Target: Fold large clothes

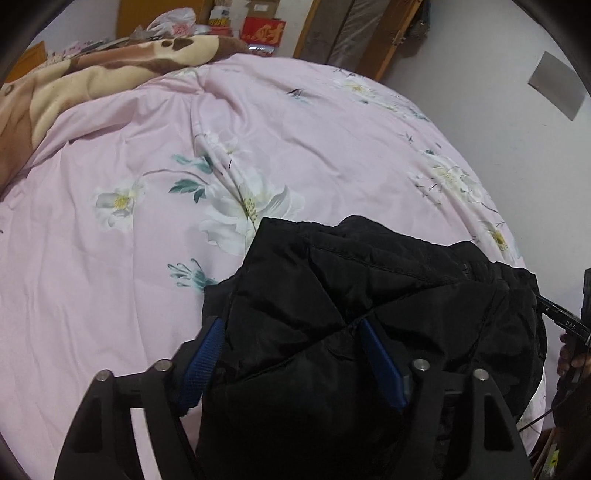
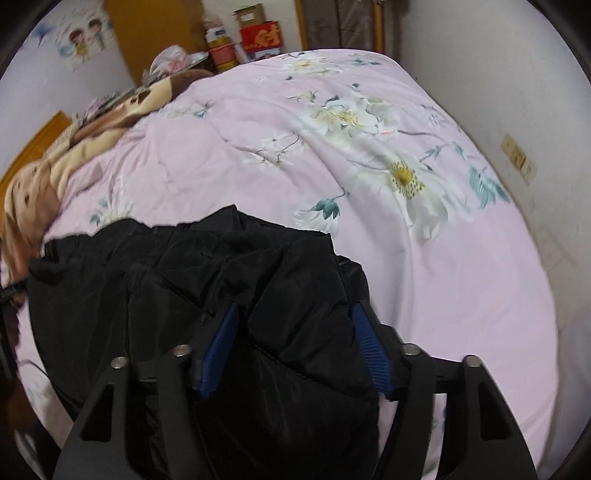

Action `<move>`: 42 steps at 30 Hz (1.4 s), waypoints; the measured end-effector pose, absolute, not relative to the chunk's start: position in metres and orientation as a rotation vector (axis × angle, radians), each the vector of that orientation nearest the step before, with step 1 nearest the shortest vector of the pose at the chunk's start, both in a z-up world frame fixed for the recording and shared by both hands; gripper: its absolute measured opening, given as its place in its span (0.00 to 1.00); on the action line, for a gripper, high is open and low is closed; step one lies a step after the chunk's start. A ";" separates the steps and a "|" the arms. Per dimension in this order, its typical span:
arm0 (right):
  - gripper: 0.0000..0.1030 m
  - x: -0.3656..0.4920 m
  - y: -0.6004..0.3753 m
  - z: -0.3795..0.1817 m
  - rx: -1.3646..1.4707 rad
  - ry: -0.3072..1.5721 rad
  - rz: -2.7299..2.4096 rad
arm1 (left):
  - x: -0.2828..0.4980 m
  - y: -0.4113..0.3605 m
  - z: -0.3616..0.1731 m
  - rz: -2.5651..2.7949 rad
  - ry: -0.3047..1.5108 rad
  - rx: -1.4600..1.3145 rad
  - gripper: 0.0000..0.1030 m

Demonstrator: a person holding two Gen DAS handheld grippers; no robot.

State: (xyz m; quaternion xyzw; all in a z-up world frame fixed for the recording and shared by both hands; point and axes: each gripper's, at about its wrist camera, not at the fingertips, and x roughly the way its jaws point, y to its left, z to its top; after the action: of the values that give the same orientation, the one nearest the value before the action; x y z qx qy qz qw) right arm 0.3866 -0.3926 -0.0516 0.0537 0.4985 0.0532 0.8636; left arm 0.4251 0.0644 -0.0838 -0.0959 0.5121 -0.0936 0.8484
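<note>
The left claw (image 1: 291, 354) and right claw (image 2: 291, 347) are each gripping a thick fold of the black padded jacket (image 1: 369, 280) over the bed (image 1: 129, 258). The jacket is looking soft, bulky and slippery, so holding at seams or hems is advisable.

Black jacket (image 1: 362, 302), lower centre of both views: quilted synthetic cloth, smooth, faint sheen, stitched seams. Left gripper (image 1: 291, 354) and right gripper (image 2: 295, 341): matt black rigid plastic bodies, bright metal pins, finger pads (image 1: 201, 363) of blue ribbed material, rough in texture. Quilt cover (image 1: 129, 155), centre of frame: pink woven cloth, smooth, matt, printed flowers, creased. Blanket (image 1: 74, 74), upper left: brown and cream fleece, soft pile. Headboard (image 2: 33, 147), left edge: orange wood, semi-gloss. Red box (image 2: 260, 35), top centre: glossy cardboard. Wall (image 2: 498, 92), right: painted, matt, scuffed.
</note>
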 end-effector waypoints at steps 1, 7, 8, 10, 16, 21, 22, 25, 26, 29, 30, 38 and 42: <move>0.27 0.386 -0.391 -0.051 0.115 1.039 0.119 | 0.426 0.063 -0.084 -0.175 1.086 -0.179 0.48; 0.11 0.379 -0.396 -0.016 0.119 0.874 0.078 | 0.428 0.073 -0.055 -0.133 0.977 -0.180 0.22; 0.11 0.379 -0.396 -0.009 0.120 0.845 0.074 | 0.431 0.073 -0.050 -0.129 0.960 -0.185 0.23; 0.11 0.384 -0.392 -0.001 0.088 0.807 0.055 | 0.440 0.066 -0.048 -0.109 0.944 -0.144 0.23; 0.13 0.423 -0.391 -0.054 0.042 0.988 -0.041 | 0.475 0.042 -0.100 -0.049 1.094 -0.066 0.25; 0.17 0.443 -0.382 -0.097 -0.052 1.151 -0.079 | 0.482 0.029 -0.123 -0.032 1.134 0.024 0.26; 0.18 0.446 -0.380 -0.102 -0.073 1.165 -0.084 | 0.482 0.027 -0.127 -0.031 1.139 0.036 0.26; 0.20 0.452 -0.375 -0.114 -0.118 1.222 -0.092 | 0.483 0.027 -0.134 -0.020 1.147 0.039 0.27; 0.20 0.452 -0.373 -0.116 -0.133 1.228 -0.102 | 0.483 0.027 -0.135 -0.012 1.155 0.034 0.28; 0.22 0.450 -0.362 -0.111 -0.213 1.228 -0.123 | 0.481 0.028 -0.123 0.003 1.131 0.007 0.35; 0.27 0.448 -0.361 -0.105 -0.228 1.218 -0.142 | 0.478 0.033 -0.116 0.010 1.124 -0.030 0.38; 0.70 0.380 -0.353 -0.008 -0.089 0.921 -0.160 | 0.423 0.038 -0.044 0.011 0.984 -0.123 0.64; 0.70 0.338 -0.322 0.015 -0.039 0.832 -0.070 | 0.378 0.006 -0.026 -0.026 0.909 -0.086 0.67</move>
State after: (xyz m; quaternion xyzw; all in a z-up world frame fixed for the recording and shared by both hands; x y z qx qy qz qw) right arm 0.3380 -0.3220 0.0150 -0.0191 0.4041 -0.0342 0.9139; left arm 0.3779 0.0058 -0.0262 -0.0416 0.4388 -0.0123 0.8975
